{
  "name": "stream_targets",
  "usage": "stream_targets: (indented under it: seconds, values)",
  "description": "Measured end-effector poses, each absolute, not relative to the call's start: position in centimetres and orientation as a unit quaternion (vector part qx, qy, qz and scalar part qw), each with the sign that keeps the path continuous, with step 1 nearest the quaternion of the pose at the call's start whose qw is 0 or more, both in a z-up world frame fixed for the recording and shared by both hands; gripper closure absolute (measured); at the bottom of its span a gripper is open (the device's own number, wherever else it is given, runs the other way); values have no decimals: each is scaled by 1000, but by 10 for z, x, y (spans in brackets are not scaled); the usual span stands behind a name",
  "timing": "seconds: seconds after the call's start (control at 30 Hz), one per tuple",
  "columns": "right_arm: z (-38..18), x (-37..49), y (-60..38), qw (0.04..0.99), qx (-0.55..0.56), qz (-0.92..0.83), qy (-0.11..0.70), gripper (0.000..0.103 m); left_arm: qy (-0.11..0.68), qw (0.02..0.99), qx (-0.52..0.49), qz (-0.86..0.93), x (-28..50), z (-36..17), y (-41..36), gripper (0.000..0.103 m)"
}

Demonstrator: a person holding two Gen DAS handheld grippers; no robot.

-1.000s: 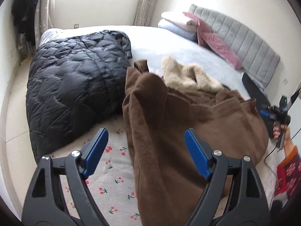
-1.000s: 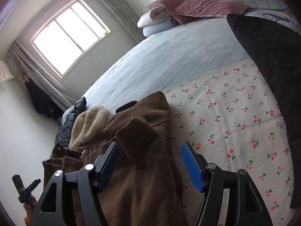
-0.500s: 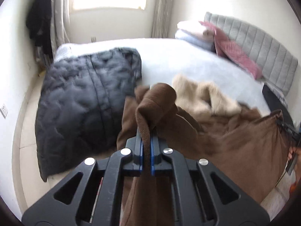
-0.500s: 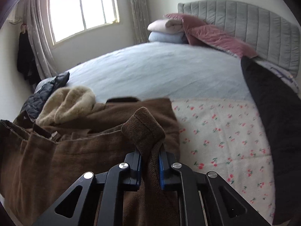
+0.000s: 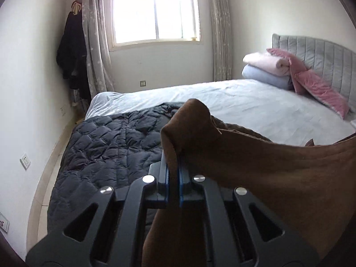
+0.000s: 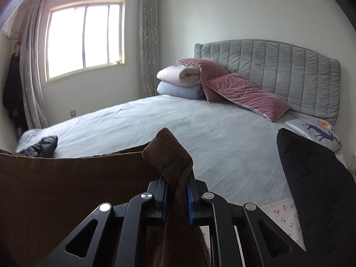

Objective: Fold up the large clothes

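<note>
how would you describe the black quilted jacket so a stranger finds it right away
On the grey-sheeted bed, look at the corner by the window, away from the padded headboard. The black quilted puffer jacket lies spread flat there, shiny and stitched in puffy squares, unlike the plain brown coat beside it.

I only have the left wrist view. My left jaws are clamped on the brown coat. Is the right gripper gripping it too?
Observer: Yes, the right gripper is shut on a bunched fold of the brown coat.
Operator: What's off to its right?
Observer: A black garment lies on the bed, apart from the coat.
Operator: Anything near the headboard I can't see?
Observer: A pale cushion with a blue deer print lies below the grey headboard.
</note>
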State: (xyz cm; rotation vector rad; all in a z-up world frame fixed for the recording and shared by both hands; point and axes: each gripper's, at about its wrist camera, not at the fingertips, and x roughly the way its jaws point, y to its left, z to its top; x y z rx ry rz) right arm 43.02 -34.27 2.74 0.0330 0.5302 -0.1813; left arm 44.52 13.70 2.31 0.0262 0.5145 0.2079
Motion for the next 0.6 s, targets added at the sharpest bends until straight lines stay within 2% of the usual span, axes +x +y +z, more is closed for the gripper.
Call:
stream_targets:
  seconds: [0.13,0.23,0.27,0.33,0.37,0.4,0.43,0.47,0.53,0.57,0.6]
  values:
    - [-48,473,-329,941,-41,-111,318,88,299,943,57,133,473,-50,129,94]
    - [-94,493,-335,922,-28,-104,372,82,338,930,44,134,484,-62,133,90]
    - [-100,500,-338,915,-23,-103,388,82,342,928,48,139,486,-61,134,85]
    - [-100,504,-344,909,-18,-105,403,75,364,918,59,147,491,-60,134,76]
    - [-96,502,-346,909,-19,-114,402,72,372,914,64,150,490,-58,133,69]
    - [-91,496,-348,909,-19,-125,398,64,377,911,68,152,490,-54,135,63]
    - [-83,490,-349,910,-16,-132,394,56,380,909,70,158,485,-45,134,62]
    - [-73,481,-350,912,-10,-134,387,54,376,911,65,158,478,-34,133,60]
    - [-52,459,-344,924,-4,-104,369,48,348,927,46,131,453,-10,122,44]
    - [-41,447,-334,929,-8,-86,359,45,331,936,38,115,439,2,113,31]
    - [-30,437,-321,933,-13,-74,353,42,322,942,30,92,427,9,102,27]
